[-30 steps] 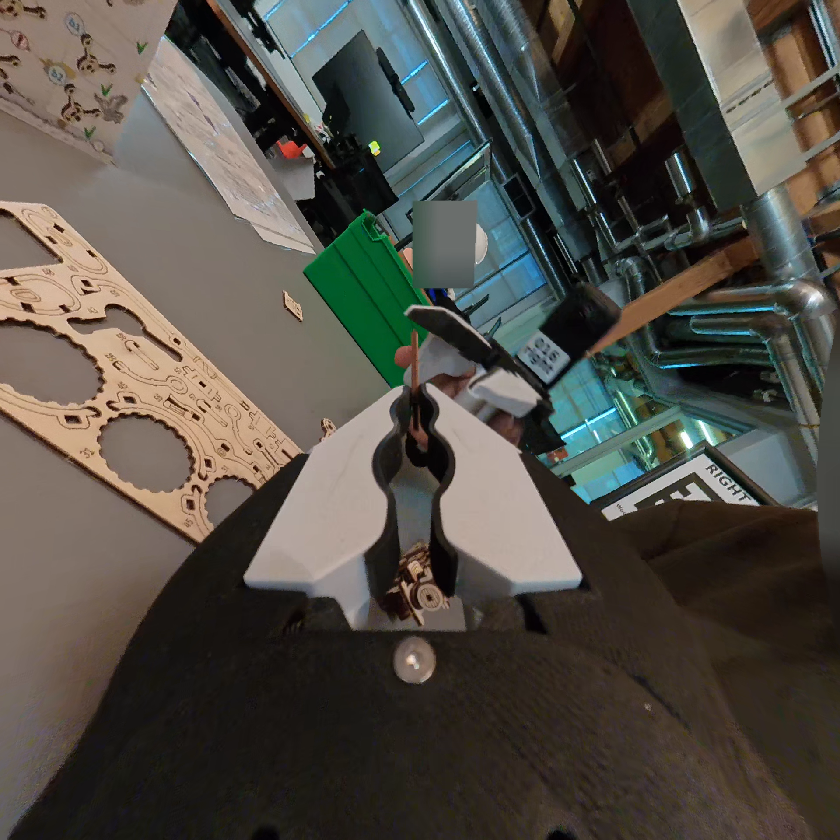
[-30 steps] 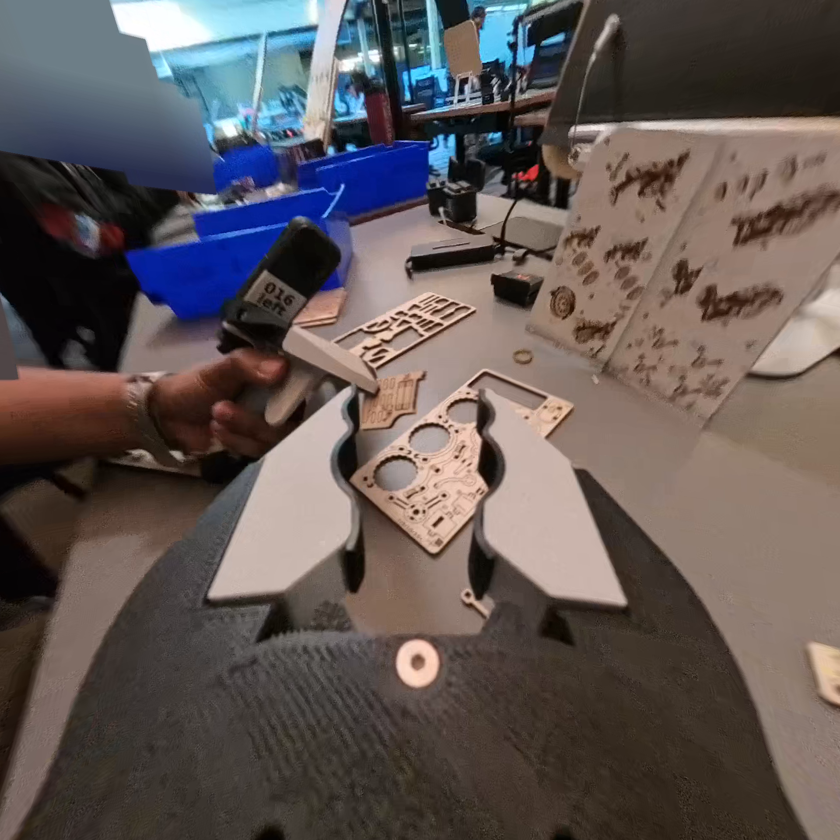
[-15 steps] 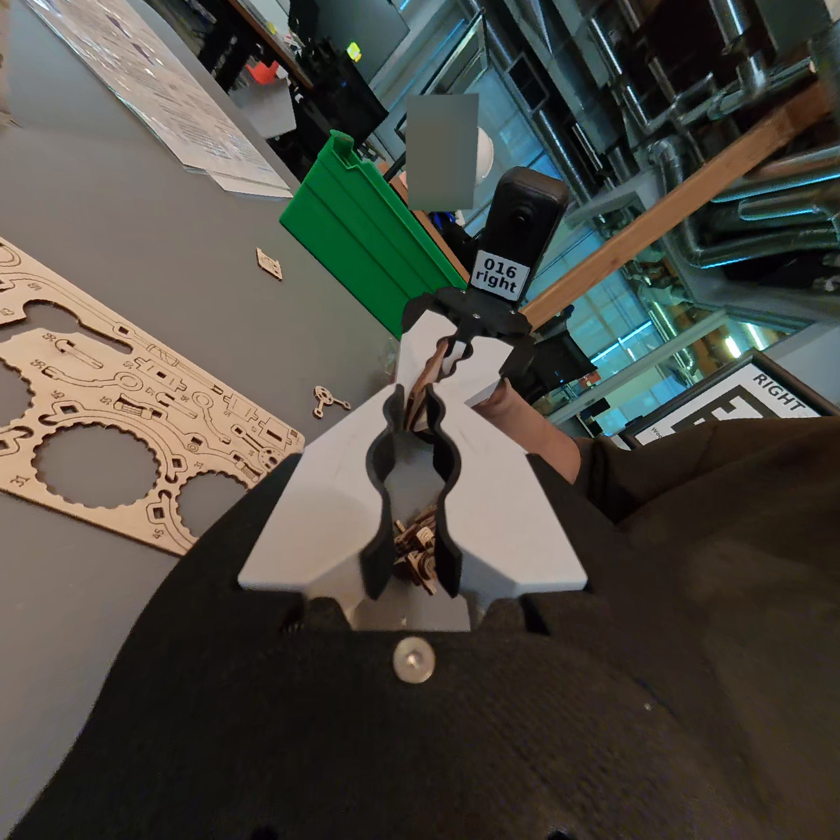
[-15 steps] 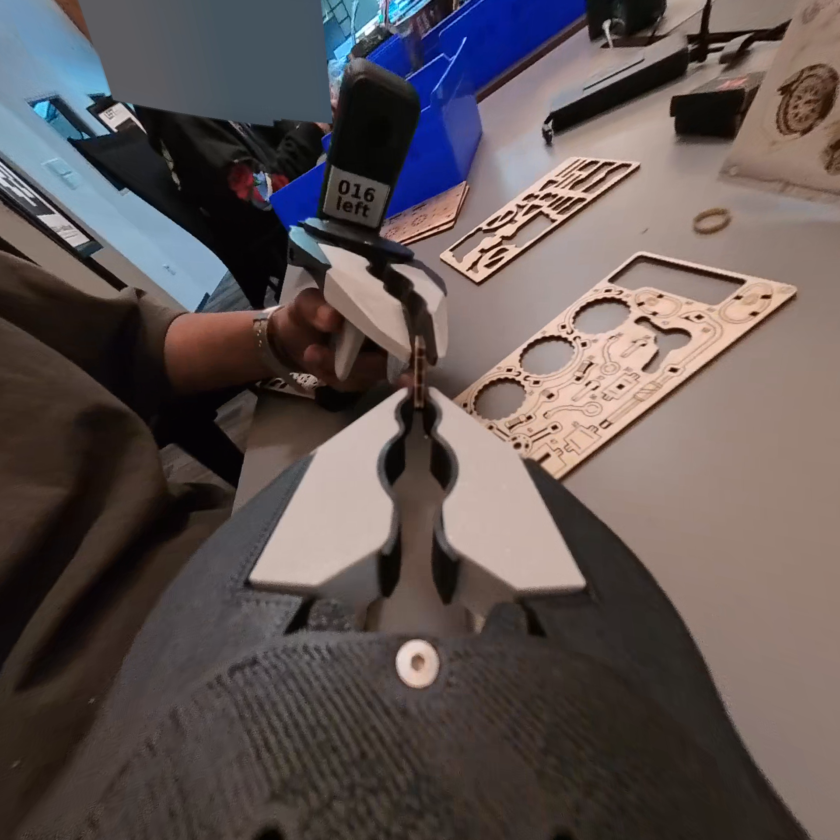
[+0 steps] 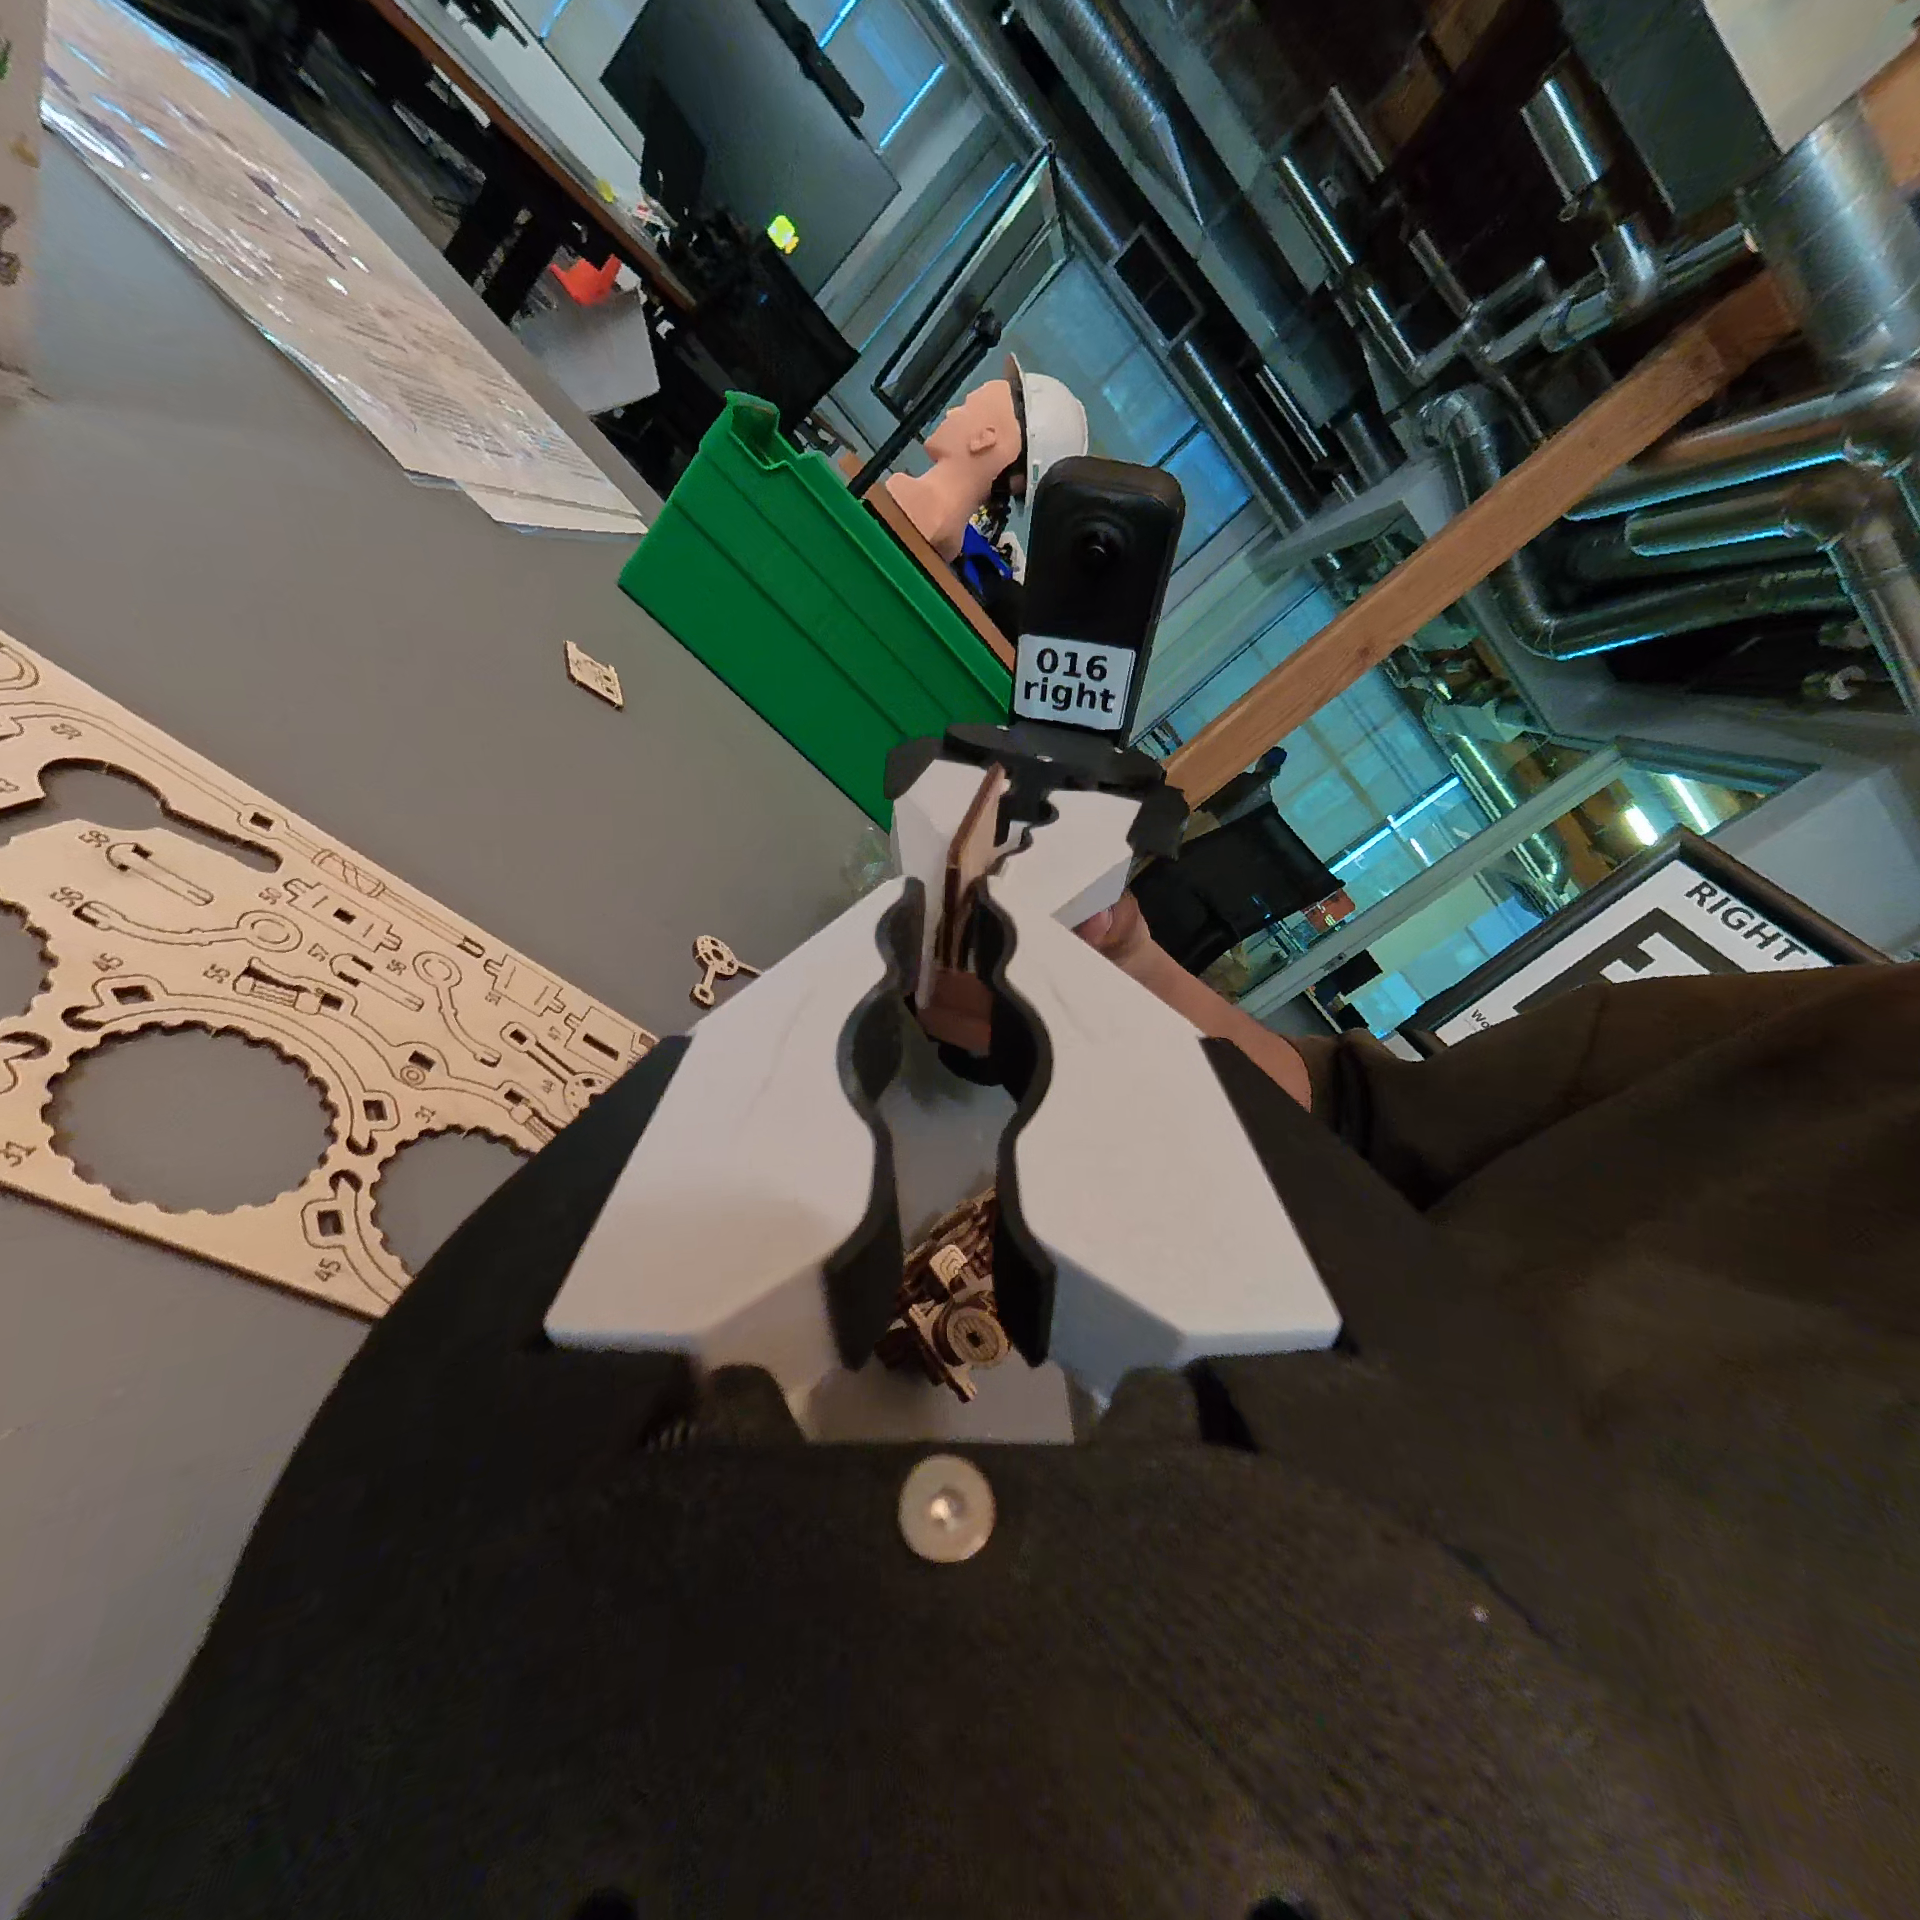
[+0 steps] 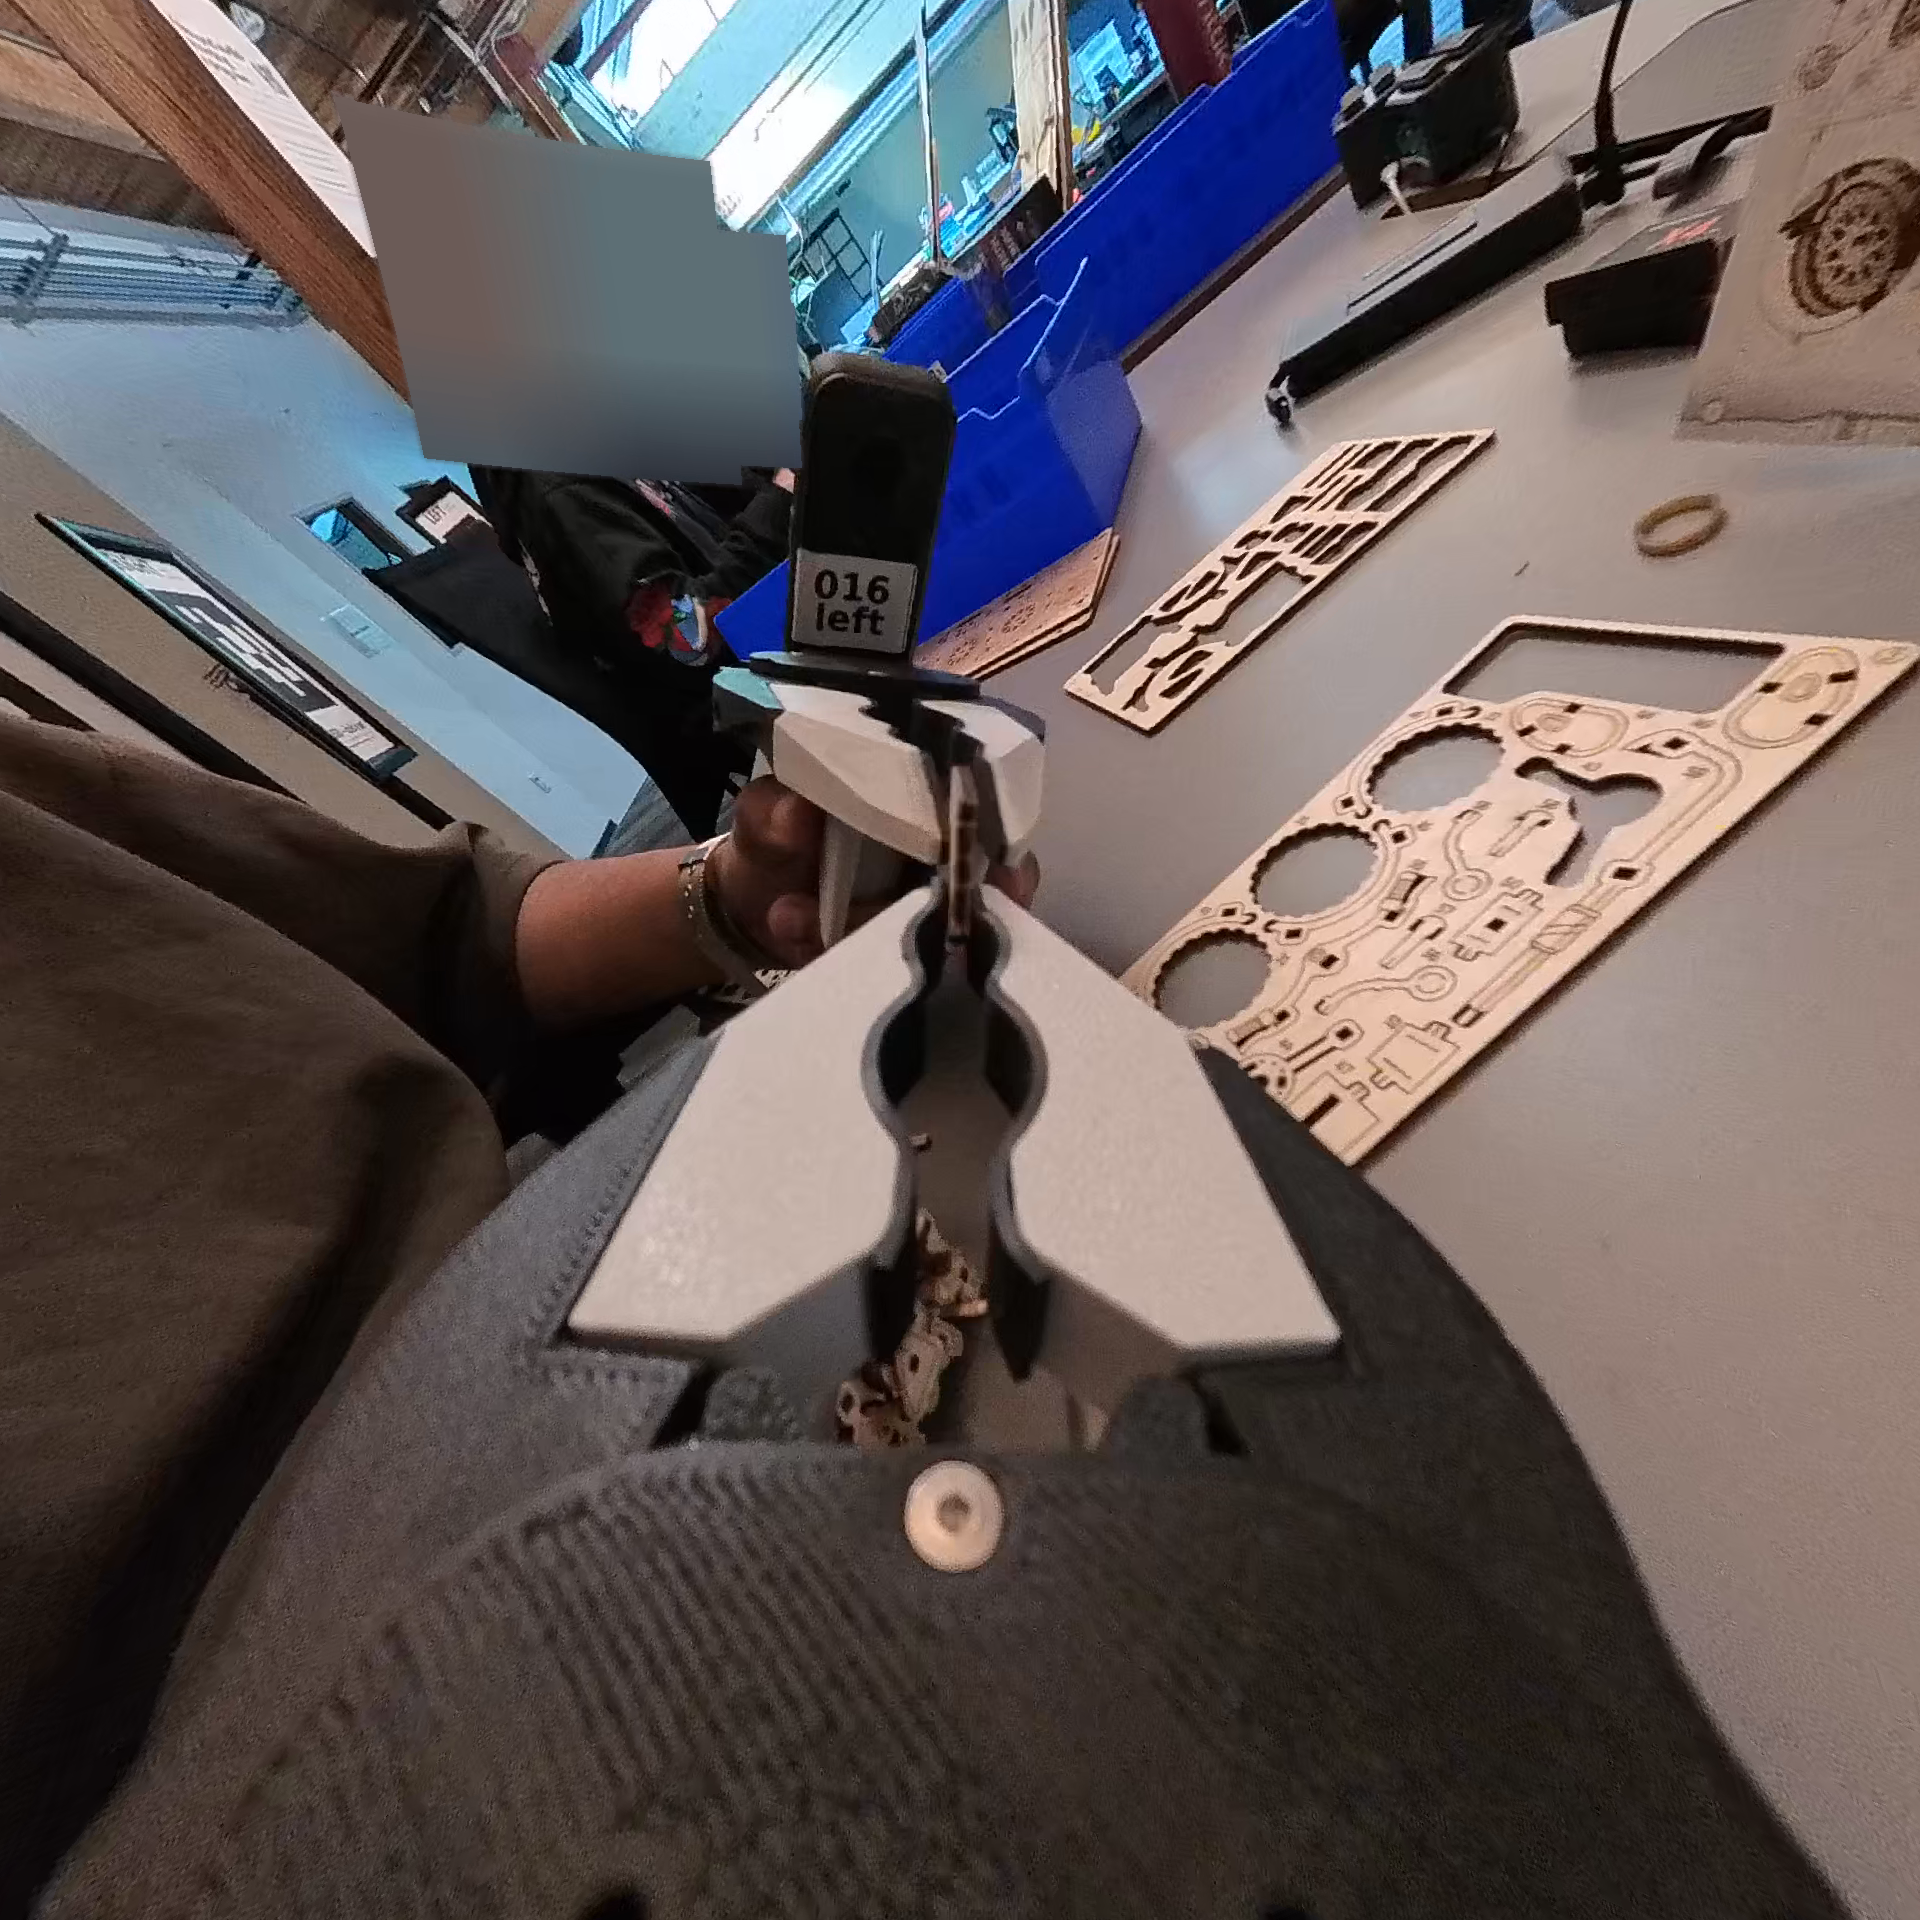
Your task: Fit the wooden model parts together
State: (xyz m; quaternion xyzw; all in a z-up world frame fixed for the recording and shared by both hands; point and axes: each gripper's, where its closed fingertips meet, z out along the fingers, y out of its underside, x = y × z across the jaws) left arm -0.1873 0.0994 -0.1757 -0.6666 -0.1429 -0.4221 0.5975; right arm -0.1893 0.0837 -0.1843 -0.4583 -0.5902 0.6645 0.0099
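My left gripper (image 5: pixel 951 930) is shut on a thin flat wooden part (image 5: pixel 961 894), seen edge-on and held up above the grey table. My right gripper (image 6: pixel 961 909) is shut on the same thin wooden part (image 6: pixel 958 831) from the opposite side. The two grippers meet tip to tip; the right one shows in the left wrist view (image 5: pixel 1013 821) and the left one in the right wrist view (image 6: pixel 904 779). A small wooden assembly (image 5: pixel 945 1314) shows low between the left fingers, and it also shows in the right wrist view (image 6: pixel 920 1340). Whether the part and the assembly are joined is hidden.
A laser-cut wooden sheet (image 5: pixel 208 997) with round cut-outs lies on the table (image 5: pixel 312 623), also in the right wrist view (image 6: pixel 1507 883). A second sheet (image 6: pixel 1278 582), a rubber ring (image 6: pixel 1678 523), loose pieces (image 5: pixel 717 966) (image 5: pixel 594 673), a green bin (image 5: pixel 810 623) and blue bins (image 6: pixel 1039 457) lie around. Left and right tips are no more than a few centimetres apart.
The right gripper was open over the sheet. It swung round to face the left gripper and shut on the thin wooden part. The left gripper stayed shut and turned slightly.
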